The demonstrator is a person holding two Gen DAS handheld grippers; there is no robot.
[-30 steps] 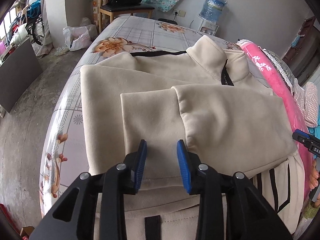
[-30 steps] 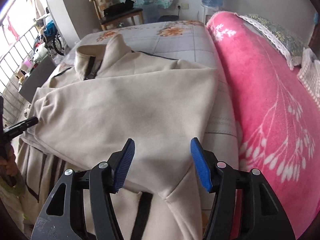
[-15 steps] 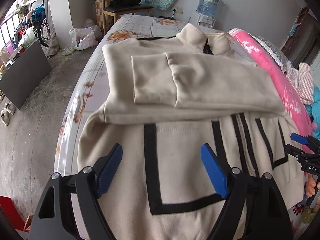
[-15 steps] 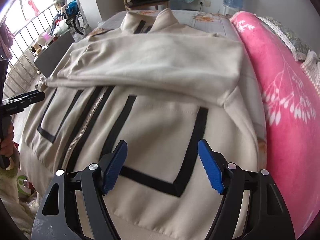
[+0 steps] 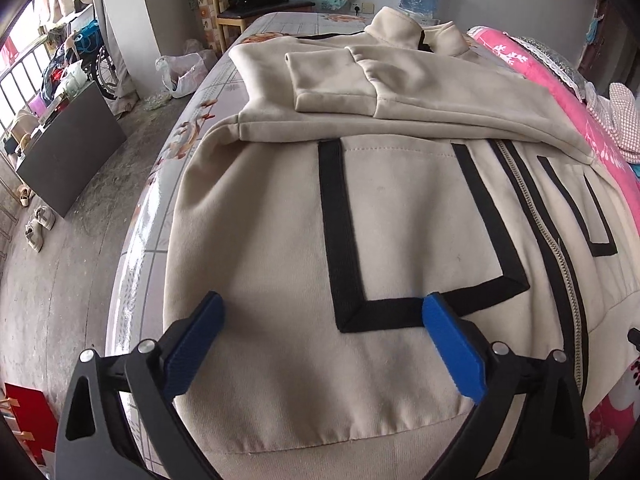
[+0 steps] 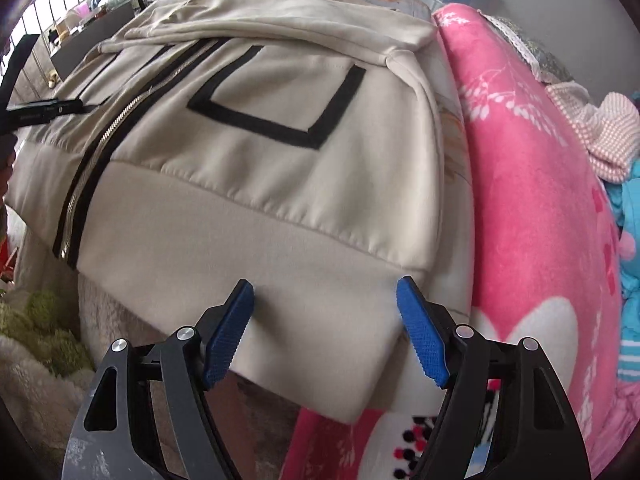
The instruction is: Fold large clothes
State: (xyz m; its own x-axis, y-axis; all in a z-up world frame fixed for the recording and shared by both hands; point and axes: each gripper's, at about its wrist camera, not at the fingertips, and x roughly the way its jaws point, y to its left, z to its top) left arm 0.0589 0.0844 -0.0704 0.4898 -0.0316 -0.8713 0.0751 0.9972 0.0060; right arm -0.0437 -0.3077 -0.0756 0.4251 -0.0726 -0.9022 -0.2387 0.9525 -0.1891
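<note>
Beige zip jacket (image 5: 400,208), black-trimmed, sleeves (image 5: 400,96) folded across chest.

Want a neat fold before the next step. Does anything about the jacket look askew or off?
Mostly tidy: both sleeves lie folded across the chest. The jacket's hem hangs off the bed edge beside the pink blanket, unsupported. No damage visible.

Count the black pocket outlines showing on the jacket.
2. One outline lies left of the zipper, just ahead of the left tongs. The other lies right of the zipper, near the pink blanket. The sleeves cover their tops.
</note>
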